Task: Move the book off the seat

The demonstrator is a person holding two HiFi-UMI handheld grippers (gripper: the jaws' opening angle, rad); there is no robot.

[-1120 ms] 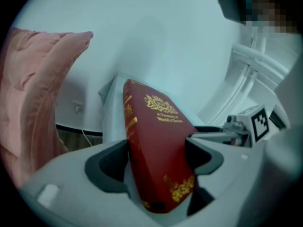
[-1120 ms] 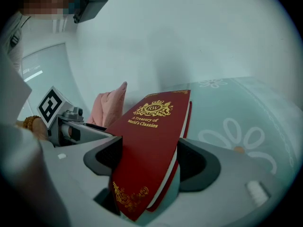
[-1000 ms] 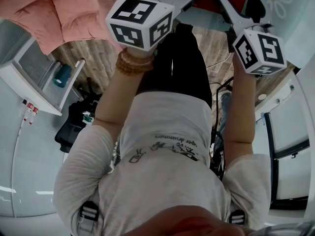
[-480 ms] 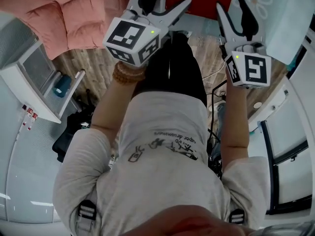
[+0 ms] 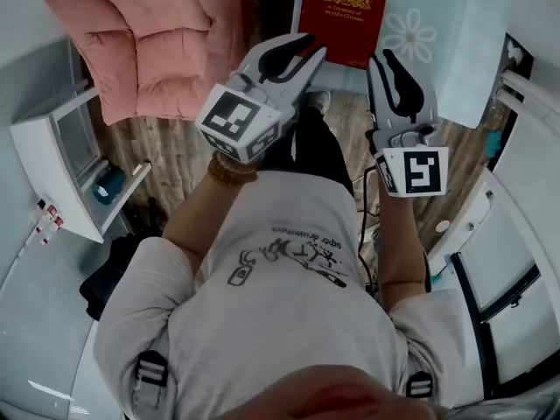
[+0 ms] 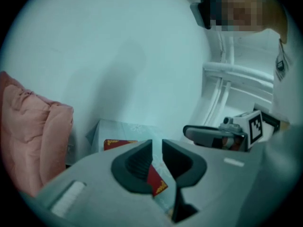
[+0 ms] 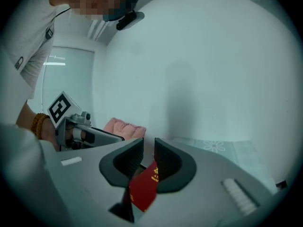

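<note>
In the head view the red book (image 5: 341,20) with a gold crest lies flat at 12 o'clock on the daisy-print seat (image 5: 429,42), whose pale cover runs on toward 1 o'clock. A pink quilted cushion (image 5: 149,42) fills the 10 to 11 o'clock area, and a white shelf unit (image 5: 61,173) stands at 9 o'clock above the wood floor (image 5: 166,143).

Both tools are held up in front of the person's chest and point toward 12 o'clock, just short of the book's near edge. The left gripper (image 5: 311,46), above a wrist with a bead bracelet (image 5: 229,171), has just been closing. Its jaws are drawn nearly together, with only a narrow slit left. The left gripper view shows a gold-trimmed corner of the book through and below that slit, and it seems to lie beyond the pads rather than pinched by them. The right gripper (image 5: 382,57) has also just been closing and stands the same way, nearly pressed together. In its own view the red cover shows at 6 o'clock below the slit, and nothing is clamped between the pads.
</note>
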